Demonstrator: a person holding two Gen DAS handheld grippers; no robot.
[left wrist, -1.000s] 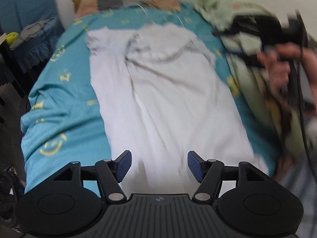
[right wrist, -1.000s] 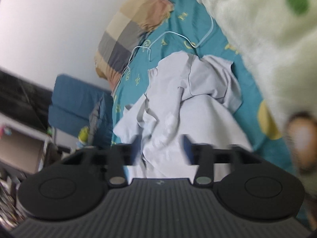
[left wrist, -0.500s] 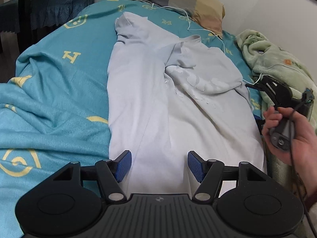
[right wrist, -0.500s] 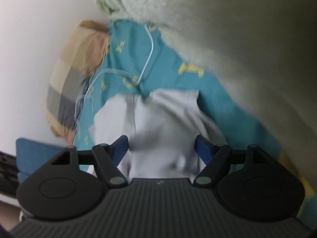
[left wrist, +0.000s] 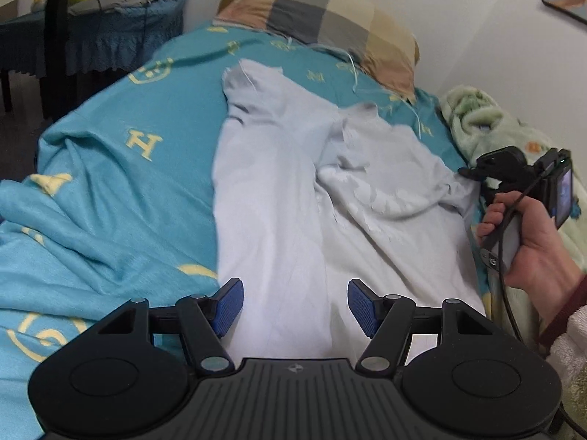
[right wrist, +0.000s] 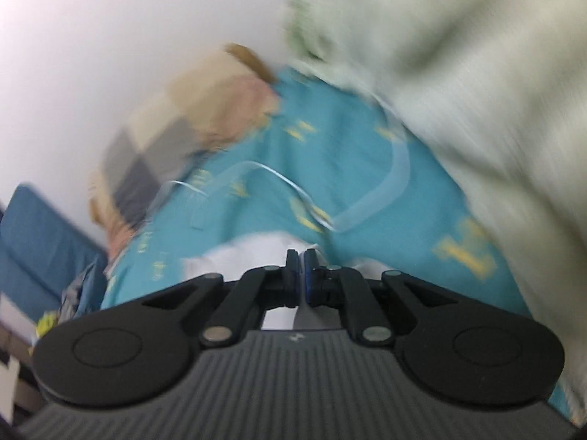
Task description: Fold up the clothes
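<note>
A pale grey garment [left wrist: 293, 190] lies spread lengthwise on the teal bedsheet [left wrist: 121, 168], its right part bunched and folded over. My left gripper [left wrist: 293, 306] is open and empty, low over the garment's near end. My right gripper [right wrist: 301, 275] is shut on the garment's right edge [right wrist: 253, 253]; the right wrist view is blurred. In the left wrist view the right gripper [left wrist: 477, 170] sits at the garment's right side, held by a hand [left wrist: 528, 245].
A checked pillow [left wrist: 330, 25] lies at the head of the bed with a thin white cord [left wrist: 352, 69] beside it. A pale green fleece blanket [left wrist: 488, 124] is heaped along the right side by the wall. A blue-covered chair [left wrist: 91, 18] stands at the left.
My right gripper has closed on the garment's right edge; it was open half a second ago. My left gripper stayed open over the near end as its view shifted.
</note>
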